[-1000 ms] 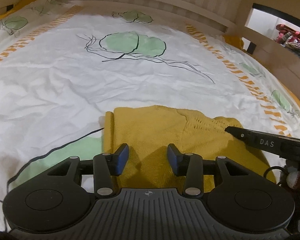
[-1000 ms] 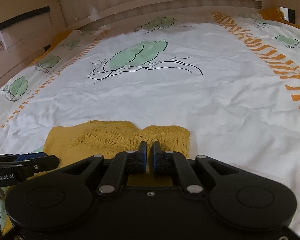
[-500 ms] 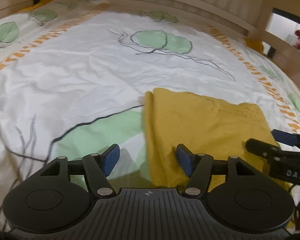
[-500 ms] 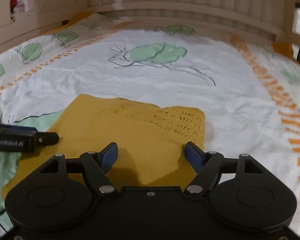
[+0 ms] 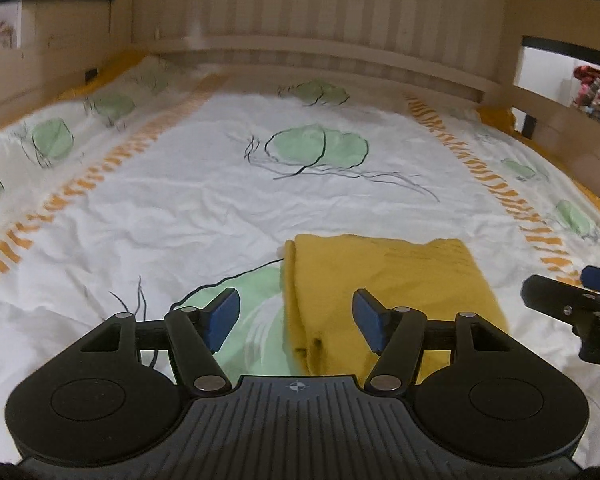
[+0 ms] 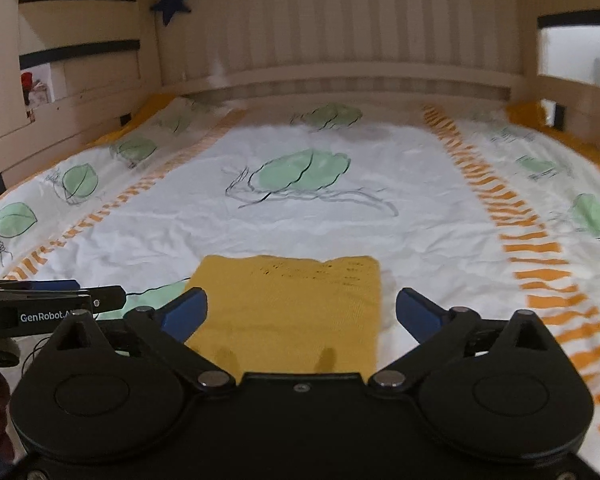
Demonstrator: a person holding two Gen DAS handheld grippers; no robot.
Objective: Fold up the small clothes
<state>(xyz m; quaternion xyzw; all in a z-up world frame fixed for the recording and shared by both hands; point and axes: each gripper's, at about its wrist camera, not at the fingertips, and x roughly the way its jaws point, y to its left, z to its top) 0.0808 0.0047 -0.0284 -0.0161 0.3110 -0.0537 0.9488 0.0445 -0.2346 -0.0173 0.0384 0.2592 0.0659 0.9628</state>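
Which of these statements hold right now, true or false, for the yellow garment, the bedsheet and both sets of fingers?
1. The yellow garment lies folded on the bedsheet. True.
2. The right gripper is clamped on the garment. False: its fingers have just been opening, nothing is pinched.
3. The left gripper is open. True.
4. The garment hangs in the air. False: it rests flat.
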